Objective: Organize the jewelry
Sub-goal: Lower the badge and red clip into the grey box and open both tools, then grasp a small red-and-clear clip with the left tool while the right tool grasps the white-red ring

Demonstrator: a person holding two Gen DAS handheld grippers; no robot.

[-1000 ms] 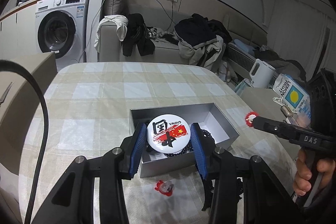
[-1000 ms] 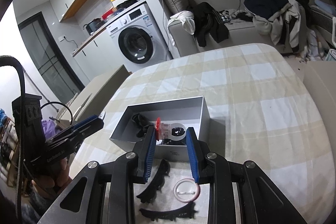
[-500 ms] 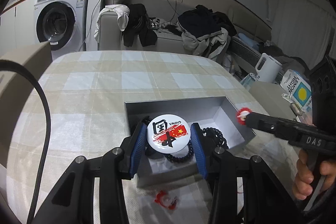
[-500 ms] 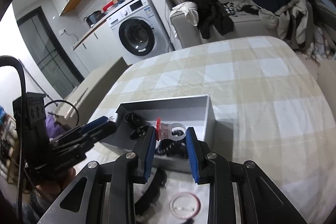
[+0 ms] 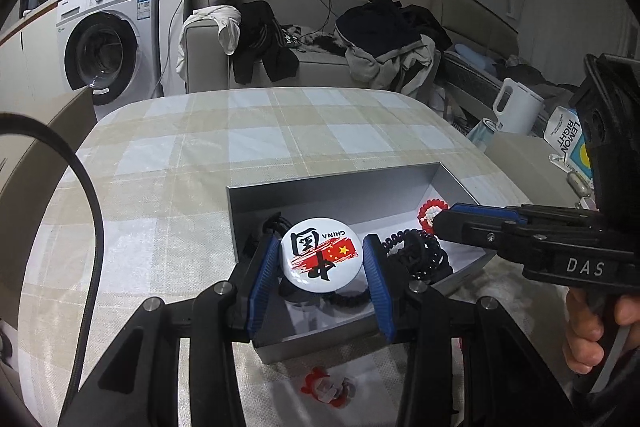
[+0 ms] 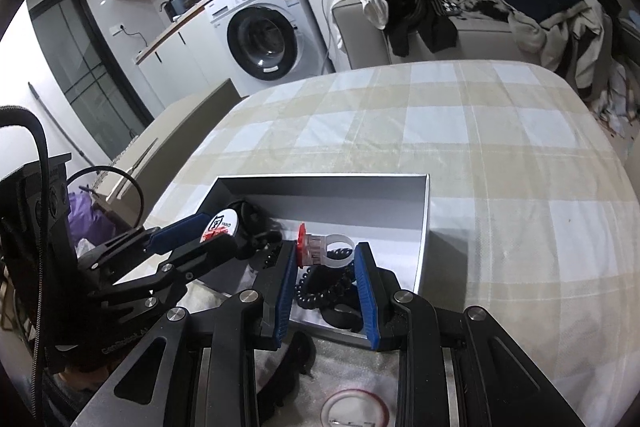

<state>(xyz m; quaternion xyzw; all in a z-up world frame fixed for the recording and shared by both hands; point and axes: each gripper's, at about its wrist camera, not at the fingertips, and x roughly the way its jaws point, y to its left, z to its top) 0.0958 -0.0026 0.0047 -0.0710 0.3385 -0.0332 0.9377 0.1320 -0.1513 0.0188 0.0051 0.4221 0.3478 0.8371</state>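
A grey open box sits on the checked tablecloth. My left gripper is shut on a round white badge with a red flag, held over the box's near left part. My right gripper is shut on a clear ring with a red flower top, held over the box's near right part; from the left wrist view its red top shows at the tip. Black coiled hair ties lie inside the box.
A red and white trinket lies on the cloth in front of the box. Black hair clips and a round pink-rimmed badge lie near the front edge. A sofa with clothes and a washing machine stand beyond the table.
Both grippers have moved forward and down over the box with their items still held. The box now looks larger and nearer in both views.
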